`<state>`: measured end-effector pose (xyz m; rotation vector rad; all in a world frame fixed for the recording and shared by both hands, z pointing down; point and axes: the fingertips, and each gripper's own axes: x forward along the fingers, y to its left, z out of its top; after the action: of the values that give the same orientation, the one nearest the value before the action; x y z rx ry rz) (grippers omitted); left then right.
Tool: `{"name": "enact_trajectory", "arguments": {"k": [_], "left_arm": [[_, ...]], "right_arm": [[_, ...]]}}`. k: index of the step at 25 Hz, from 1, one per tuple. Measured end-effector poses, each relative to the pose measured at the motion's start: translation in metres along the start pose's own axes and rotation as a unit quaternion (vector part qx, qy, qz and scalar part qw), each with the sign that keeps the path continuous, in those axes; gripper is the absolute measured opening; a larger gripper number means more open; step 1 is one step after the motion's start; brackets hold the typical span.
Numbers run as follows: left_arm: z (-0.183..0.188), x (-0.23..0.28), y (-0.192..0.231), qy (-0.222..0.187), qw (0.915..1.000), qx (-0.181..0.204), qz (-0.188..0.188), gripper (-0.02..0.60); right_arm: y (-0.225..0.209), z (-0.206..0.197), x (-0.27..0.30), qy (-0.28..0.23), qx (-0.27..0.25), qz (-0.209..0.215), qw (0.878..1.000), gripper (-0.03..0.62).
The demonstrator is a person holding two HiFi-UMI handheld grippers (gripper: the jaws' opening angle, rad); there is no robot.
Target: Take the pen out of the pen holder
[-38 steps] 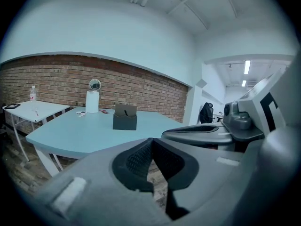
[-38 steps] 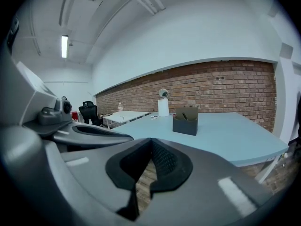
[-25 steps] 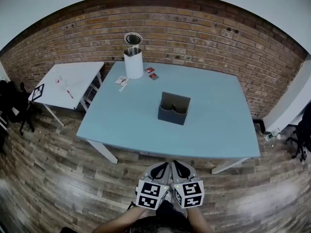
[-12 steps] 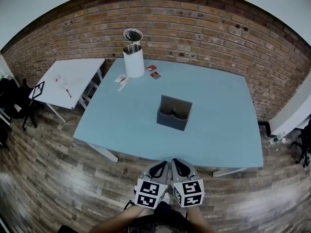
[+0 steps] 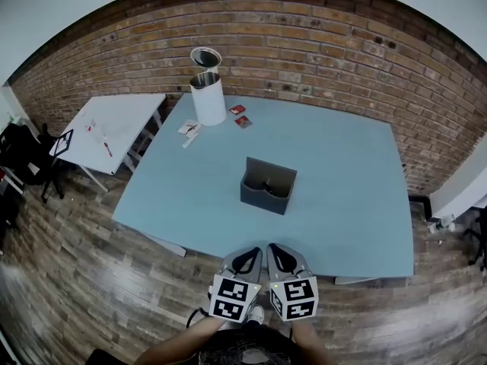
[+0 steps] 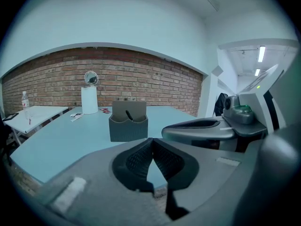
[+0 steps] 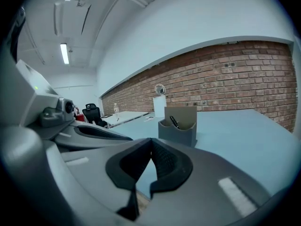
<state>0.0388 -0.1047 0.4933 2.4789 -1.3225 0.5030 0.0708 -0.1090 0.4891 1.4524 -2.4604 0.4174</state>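
A dark grey pen holder stands in the middle of the light blue table. A black pen leans inside it, also seen as the pen in the right gripper view. My left gripper and right gripper hang side by side over the table's near edge, well short of the holder. Both have their jaws shut with nothing between them. In the left gripper view the pen holder is straight ahead; in the right gripper view the pen holder is slightly right of centre.
A white cylinder with a small round mirror stands at the table's far left corner, beside small red packets and papers. A white side table stands to the left. A brick wall runs behind.
Both grippers have moved forward together toward the table, from over the floor to its near edge. The table and pen holder now appear closer. Jaws stayed shut.
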Motion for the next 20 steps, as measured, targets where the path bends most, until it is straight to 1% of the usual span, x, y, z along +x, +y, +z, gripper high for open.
{"name": "enact_trajectory", "arguments": {"k": [6,13,20], "left_arm": [[0.009,0.019,-0.001,-0.001,0.9999,-0.006,0.016,0.0],[0.015,0.031,0.014,-0.004,0.9991,-0.018,0.039,0.0],[0.019,0.044,0.031,-0.009,0.9986,-0.026,0.045,0.0]], "right_arm": [[-0.022,0.005,0.009,0.003,-0.006,0.011,1.0,0.006],[-0.033,0.014,0.021,0.007,-0.033,0.019,0.999,0.012],[-0.042,0.021,0.043,0.014,-0.052,0.02,0.998,0.015]]}}
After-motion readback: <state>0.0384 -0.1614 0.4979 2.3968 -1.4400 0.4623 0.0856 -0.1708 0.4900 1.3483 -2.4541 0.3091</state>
